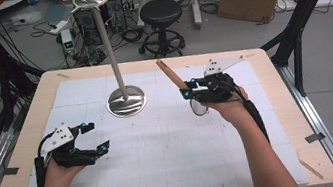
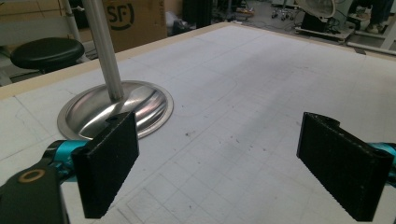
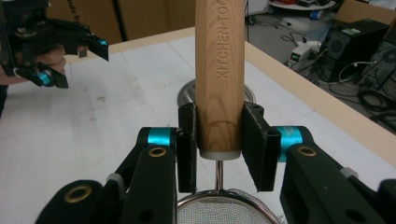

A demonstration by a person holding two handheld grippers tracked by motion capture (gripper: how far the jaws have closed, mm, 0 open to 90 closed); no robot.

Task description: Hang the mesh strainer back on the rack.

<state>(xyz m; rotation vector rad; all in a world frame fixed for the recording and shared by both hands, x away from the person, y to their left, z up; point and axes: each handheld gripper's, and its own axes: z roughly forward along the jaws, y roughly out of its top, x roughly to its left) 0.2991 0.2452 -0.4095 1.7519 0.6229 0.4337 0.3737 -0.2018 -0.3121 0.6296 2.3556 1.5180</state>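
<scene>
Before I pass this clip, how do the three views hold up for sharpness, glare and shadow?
High view: even light, slightly soft, steel stand base shows mild glare. Left gripper view: the jaws are near and a little soft, the base mirrors bright streaks. Right gripper view: the wooden handle is sharp enough to read its stamped lettering, while the sieve mesh at the bottom edge is blurred.

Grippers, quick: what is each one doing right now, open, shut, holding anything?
Left gripper: open, jaws wide apart, nothing between them.
Right gripper: shut on the wooden handle of a mesh strainer, held above the table.
</scene>
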